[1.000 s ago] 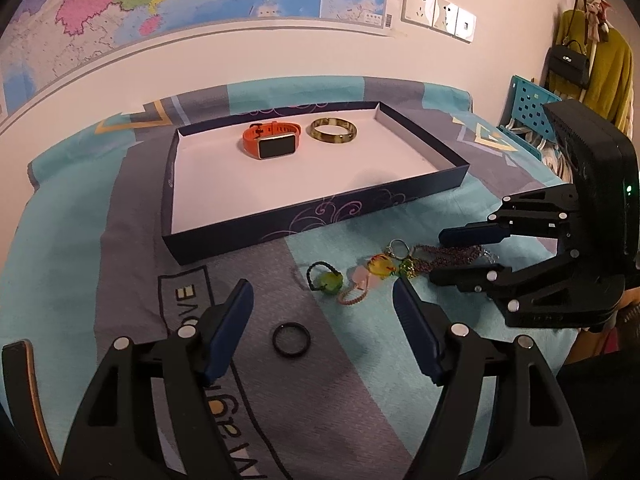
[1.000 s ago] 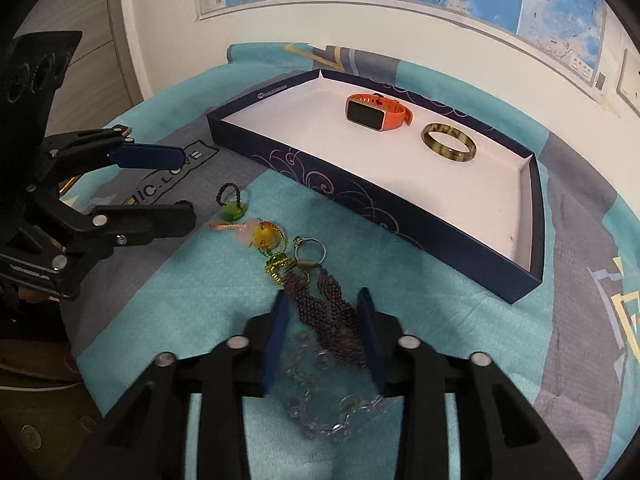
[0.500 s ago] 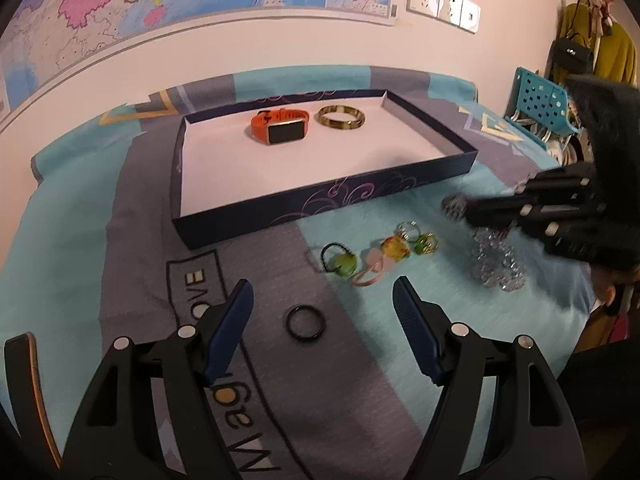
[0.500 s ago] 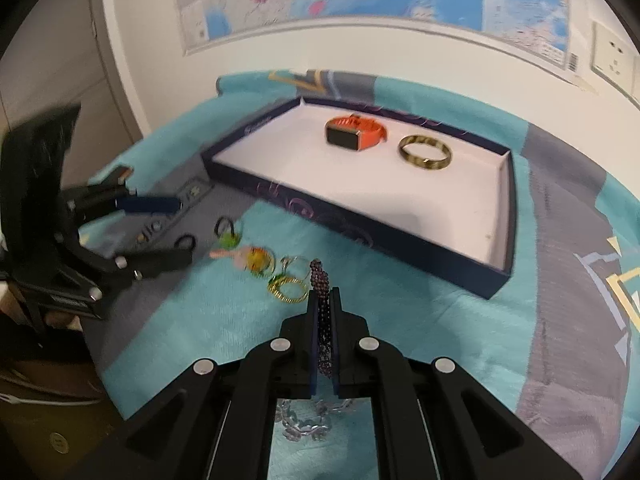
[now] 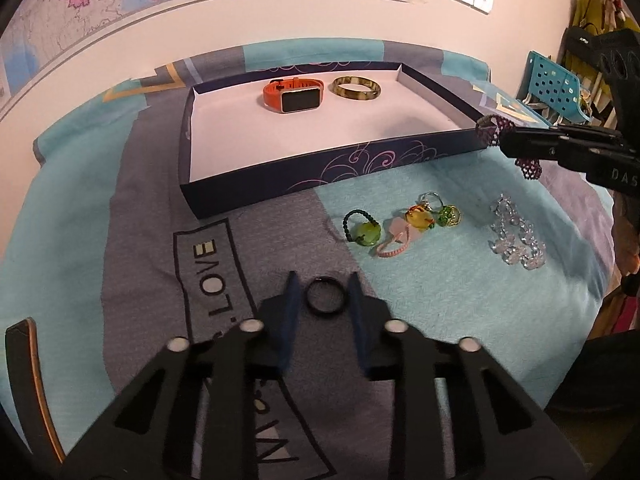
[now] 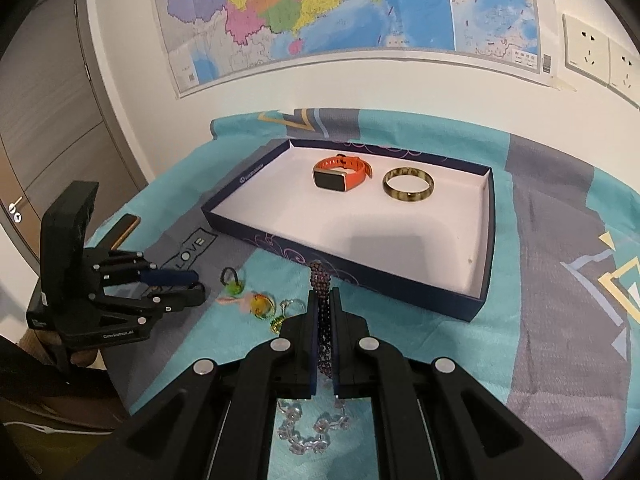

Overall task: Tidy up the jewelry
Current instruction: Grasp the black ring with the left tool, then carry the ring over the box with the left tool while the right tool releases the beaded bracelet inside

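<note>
Right gripper: jaws clamped together on a dark purple beaded bracelet. The woven band stands up between the pads and droops behind them, lifted clear of the cloth, just short of the tray's near wall. From the left wrist view the same bracelet hangs off the right gripper beside the tray's right corner.

Left gripper: jaws have just been closing and now flank a plain black ring lying flat on the grey band of the cloth. A thin gap shows on each side, so the pads do not yet press it.

Tray: shallow, dark blue walls with swirl print, white floor. 2 pieces sit at its far end: an orange smartwatch and, just beside it, a mottled olive bangle.

On the teal and grey cloth, between the 2 grippers, a small cluster lies close together: a black cord with a green bead, a pink band, an amber charm and a green charm. Apart to the right, a clear crystal bracelet.

Wall map behind the tray; nothing lies between the held bracelet and the tray's open floor except the near wall.
</note>
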`<state>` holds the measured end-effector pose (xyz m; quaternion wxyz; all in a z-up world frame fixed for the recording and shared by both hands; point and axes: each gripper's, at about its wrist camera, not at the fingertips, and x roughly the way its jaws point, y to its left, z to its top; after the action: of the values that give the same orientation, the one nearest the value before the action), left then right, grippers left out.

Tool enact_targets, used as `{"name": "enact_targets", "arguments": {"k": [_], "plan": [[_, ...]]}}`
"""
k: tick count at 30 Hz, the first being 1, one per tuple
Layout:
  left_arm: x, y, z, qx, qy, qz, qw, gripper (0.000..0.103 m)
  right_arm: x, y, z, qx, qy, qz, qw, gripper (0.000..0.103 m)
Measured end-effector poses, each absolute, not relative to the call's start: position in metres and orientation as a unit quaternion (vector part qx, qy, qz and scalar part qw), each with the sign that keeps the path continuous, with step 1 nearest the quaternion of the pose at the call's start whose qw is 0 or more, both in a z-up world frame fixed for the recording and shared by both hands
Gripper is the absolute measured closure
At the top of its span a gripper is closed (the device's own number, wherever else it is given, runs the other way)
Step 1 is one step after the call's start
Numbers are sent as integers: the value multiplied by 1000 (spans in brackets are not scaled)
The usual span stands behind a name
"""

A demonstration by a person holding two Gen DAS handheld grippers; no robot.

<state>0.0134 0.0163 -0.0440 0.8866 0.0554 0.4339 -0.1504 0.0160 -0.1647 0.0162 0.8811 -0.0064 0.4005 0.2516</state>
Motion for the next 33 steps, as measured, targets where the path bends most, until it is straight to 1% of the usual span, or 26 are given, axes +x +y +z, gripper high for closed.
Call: {"name": "enact_targets", "arguments": {"k": [9,17,33], "plan": [[12,15,-39,51,428,-146,891,81,18,-169,18,20,397,259,881,99],[11,14,-20,44,405,-159,899,81,24,-176,24,50,389,263,882,99],[32,8,8,46,370,-172,912,81,44,-177,38,54,373,267,887,99]]}}
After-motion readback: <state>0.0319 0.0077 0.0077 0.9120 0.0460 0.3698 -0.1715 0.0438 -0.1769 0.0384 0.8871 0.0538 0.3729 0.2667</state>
